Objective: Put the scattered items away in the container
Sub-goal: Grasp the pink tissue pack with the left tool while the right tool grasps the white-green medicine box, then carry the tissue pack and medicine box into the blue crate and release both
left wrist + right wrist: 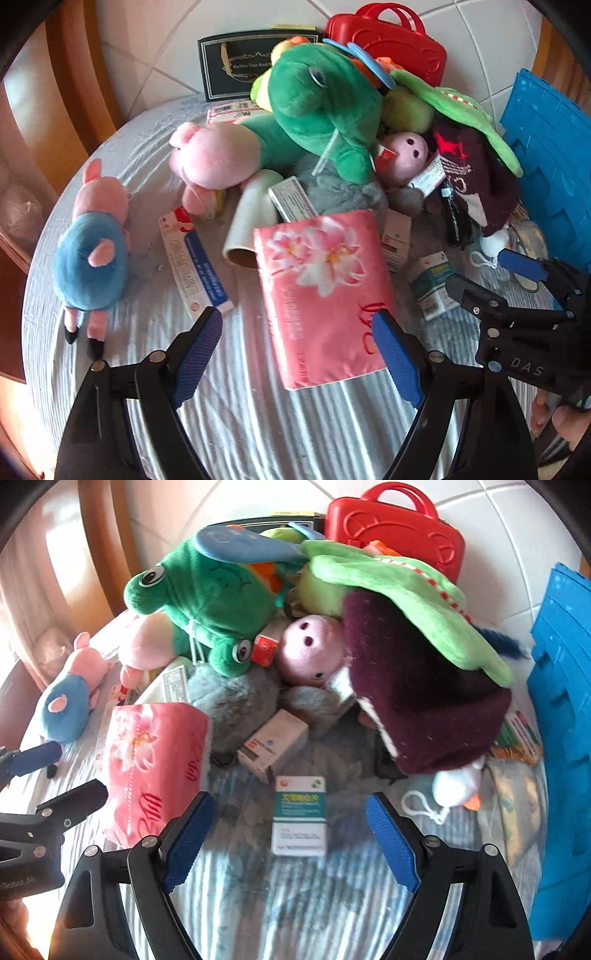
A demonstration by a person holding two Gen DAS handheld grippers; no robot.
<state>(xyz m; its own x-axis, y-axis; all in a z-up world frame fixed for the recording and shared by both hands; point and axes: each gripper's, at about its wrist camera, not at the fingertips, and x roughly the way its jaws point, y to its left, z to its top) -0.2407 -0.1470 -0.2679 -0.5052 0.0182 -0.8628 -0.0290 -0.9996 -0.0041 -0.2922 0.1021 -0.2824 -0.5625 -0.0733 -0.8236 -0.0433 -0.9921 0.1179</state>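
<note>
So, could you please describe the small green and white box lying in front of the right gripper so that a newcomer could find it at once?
Start from the tall blue crate at the table's right edge and move left past the maroon knitted hat. The small box lies flat on the striped cloth, between the right gripper's open fingers. Unlike the grey box behind it, it has a green band.
</note>
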